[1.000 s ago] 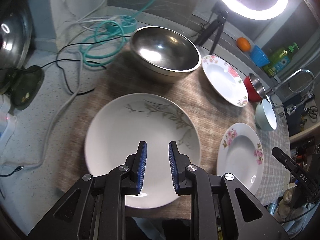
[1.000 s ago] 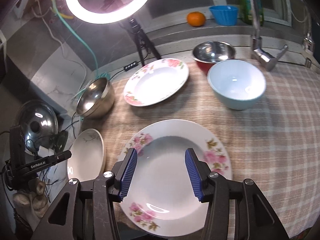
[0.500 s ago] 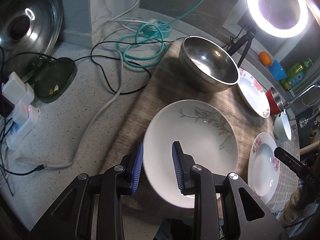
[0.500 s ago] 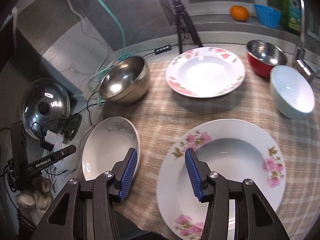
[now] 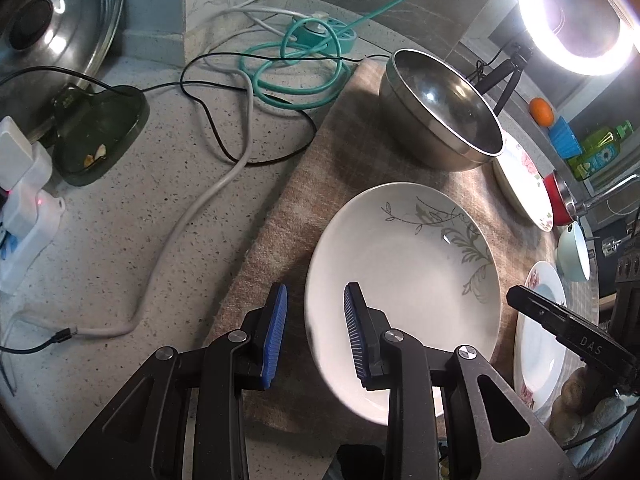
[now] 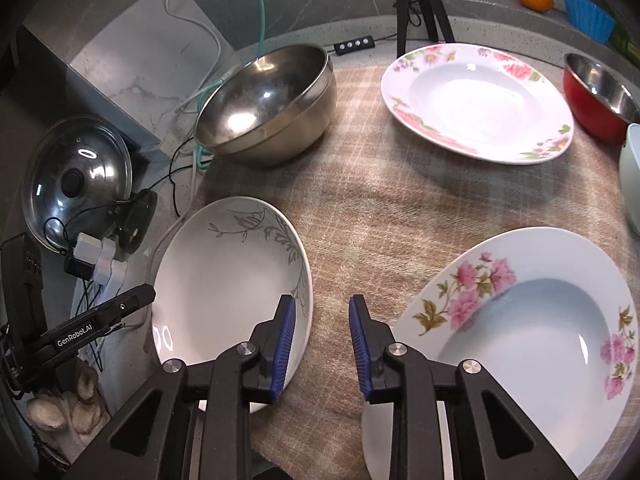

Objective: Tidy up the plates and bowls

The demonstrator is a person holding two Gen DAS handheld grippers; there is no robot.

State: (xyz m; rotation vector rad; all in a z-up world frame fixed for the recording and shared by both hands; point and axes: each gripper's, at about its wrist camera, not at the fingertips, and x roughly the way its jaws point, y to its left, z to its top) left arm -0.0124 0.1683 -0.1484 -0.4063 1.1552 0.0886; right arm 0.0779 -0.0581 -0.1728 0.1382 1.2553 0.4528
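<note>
Two wrist fisheyes, both looking steeply down, close over the checked cloth.
Each flanks the white leaf-patterned plate (image 5: 404, 280) (image 6: 228, 280); both also share the large steel bowl (image 5: 440, 120) (image 6: 268, 108) beyond it.

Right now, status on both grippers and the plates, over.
Left gripper open, straddling the leaf plate near rim. Right gripper open, empty, over the cloth between leaf plate and flower plate. Nothing stacked yet; steel bowl stands behind.

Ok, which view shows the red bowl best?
The right wrist view: the red bowl sits at the right edge, its shiny metal inside and red outside both plain. In the left wrist view the same bowl is small and seen side-on at the far right, partly behind a faucet, so little of its inside shows.
</note>
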